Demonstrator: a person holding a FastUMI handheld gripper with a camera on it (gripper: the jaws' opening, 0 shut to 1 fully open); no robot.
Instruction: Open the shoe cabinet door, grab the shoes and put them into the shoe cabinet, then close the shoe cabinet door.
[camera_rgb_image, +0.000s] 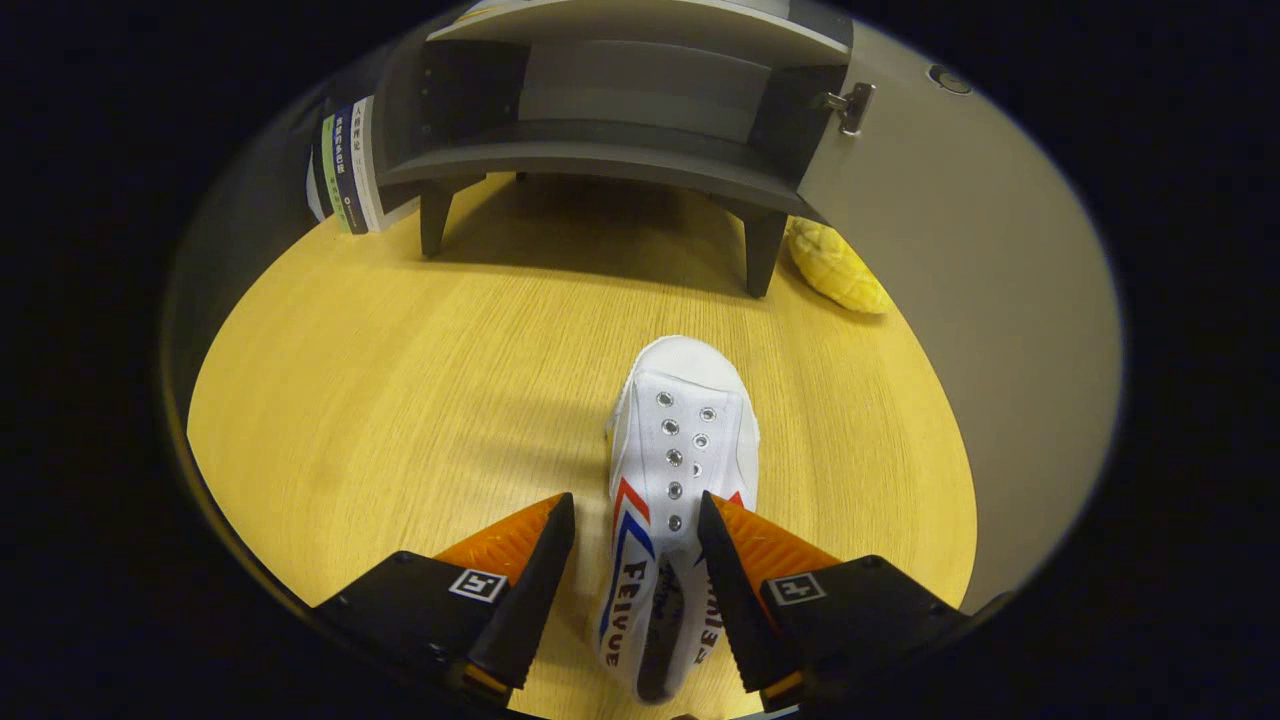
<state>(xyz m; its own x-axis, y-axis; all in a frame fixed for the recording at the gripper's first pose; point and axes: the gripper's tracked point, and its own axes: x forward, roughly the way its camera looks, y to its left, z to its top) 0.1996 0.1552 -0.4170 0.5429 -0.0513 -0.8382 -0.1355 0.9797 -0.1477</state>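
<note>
The fingers (636, 520) are standing apart at a moderate spread, one on each side of a white canvas shoe (680, 480) that is lying on the wooden bench (400, 400). The shoe's heel end and opening are sitting between the fingers, and its toe is pointing forward, beyond them, toward the shoe cabinet (630, 110). The right finger is lying close against the shoe's side, at the red and blue stripes, though whether it is actually pressing there cannot be told; the left finger is standing just off the shoe with a strip of bench showing between them, so the fingers are not clamping it. Rows of metal eyelets are running along the shoe's top without any laces. Well beyond the fingers the dark shoe cabinet is standing on short legs with its inside shelf showing, and its door (960, 280) is swinging open to the right, a metal hinge (850, 105) showing at its upper edge. Left of the cabinet a few books (348, 170) are standing upright, and a yellow pineapple-like object (835, 268) is lying on the bench just by the cabinet's right leg, beside the open door.
</note>
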